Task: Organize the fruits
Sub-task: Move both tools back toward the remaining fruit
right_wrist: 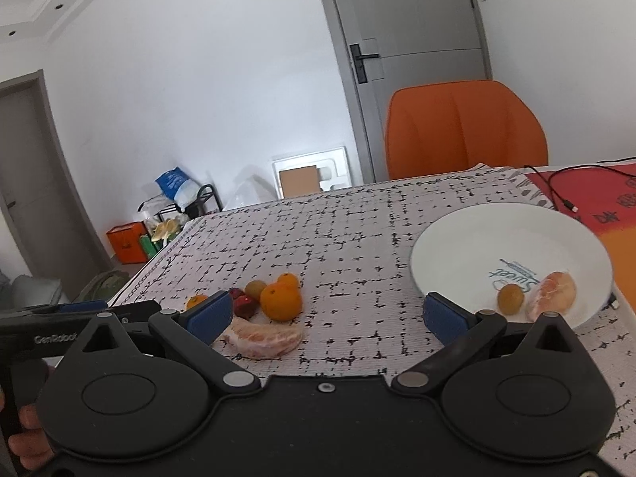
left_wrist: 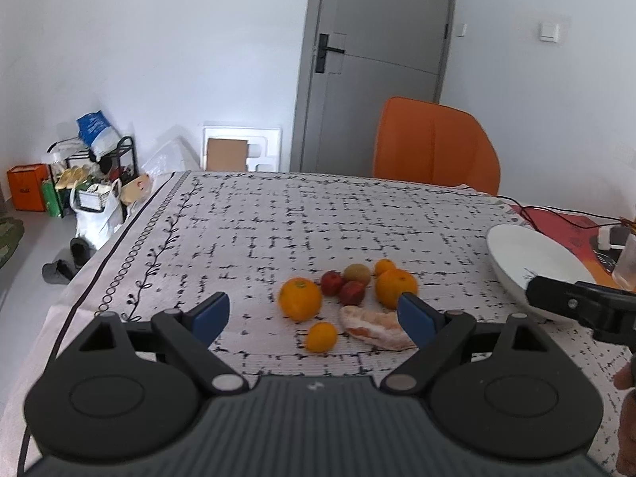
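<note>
In the left wrist view, the left gripper (left_wrist: 314,316) has its blue-padded jaws spread wide and empty, with a small orange (left_wrist: 321,336) and a peeled pomelo wedge (left_wrist: 373,328) lying on the tablecloth (left_wrist: 258,230) between them; the right pad hides that wedge's end and the lower edge of one large orange (left_wrist: 395,287). Beyond, toward twelve o'clock, sit another large orange (left_wrist: 300,299), two red fruits, a brownish one and a small orange. In the right wrist view, the right gripper (right_wrist: 326,314) is likewise wide open and empty, and at two o'clock a white plate (right_wrist: 477,238) holds a small yellowish fruit (right_wrist: 510,299) and a pomelo piece (right_wrist: 554,294), partly blocked by the gripper.
</note>
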The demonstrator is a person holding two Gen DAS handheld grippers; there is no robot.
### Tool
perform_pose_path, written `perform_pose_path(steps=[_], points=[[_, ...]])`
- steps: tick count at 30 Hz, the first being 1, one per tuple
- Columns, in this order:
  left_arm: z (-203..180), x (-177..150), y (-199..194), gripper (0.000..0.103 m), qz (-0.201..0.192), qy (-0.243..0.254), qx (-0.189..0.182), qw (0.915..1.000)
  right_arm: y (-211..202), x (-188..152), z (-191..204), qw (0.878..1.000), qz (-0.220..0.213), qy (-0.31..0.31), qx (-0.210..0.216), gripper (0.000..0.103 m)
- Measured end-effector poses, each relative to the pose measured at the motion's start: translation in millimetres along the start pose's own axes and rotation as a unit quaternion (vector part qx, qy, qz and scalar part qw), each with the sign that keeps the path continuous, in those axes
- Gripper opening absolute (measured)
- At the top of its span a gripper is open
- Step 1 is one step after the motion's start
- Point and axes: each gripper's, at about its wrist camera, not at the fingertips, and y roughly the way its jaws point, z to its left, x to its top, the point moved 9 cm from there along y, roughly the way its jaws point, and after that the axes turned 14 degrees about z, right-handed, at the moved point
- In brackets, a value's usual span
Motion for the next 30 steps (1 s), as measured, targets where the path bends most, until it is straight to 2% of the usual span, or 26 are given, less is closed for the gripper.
perform_pose_path(steps=[3,7,14,20,23,25,30], points=[[8,-1,4,0.090,0.003,-0.011,-0.001,0.9999,3,0,3,1.000,0.004,-0.003,-0.004,0.103],[17,-1,9,0.090,0.006,-0.023,0.002,0.9997,11,-1,9,1.000,0.016,-0.005,0.022,0.103],[33,0,17,0.090,0.009,-0.036,0.011,0.9993,25,-2,9,0.999,0.024,0.006,0.030,0.103],[36,-2,25,0.087,0.010,-0.038,0.003,0.9992,32,-2,15,0.998,0.028,0.000,0.052,0.101],[35,-2,34,0.082,0.015,-0.035,0.001,0.9993,42,-5,20,0.997,0.041,-0.005,0.061,0.091],[34,-3,42,0.074,0.025,-0.036,-0.008,0.9990,49,-8,22,0.996,0.052,-0.008,0.068,0.087],[26,-10,55,0.060,0.049,-0.038,-0.038,0.9973,63,-11,23,0.995,0.069,-0.007,0.076,0.082]])
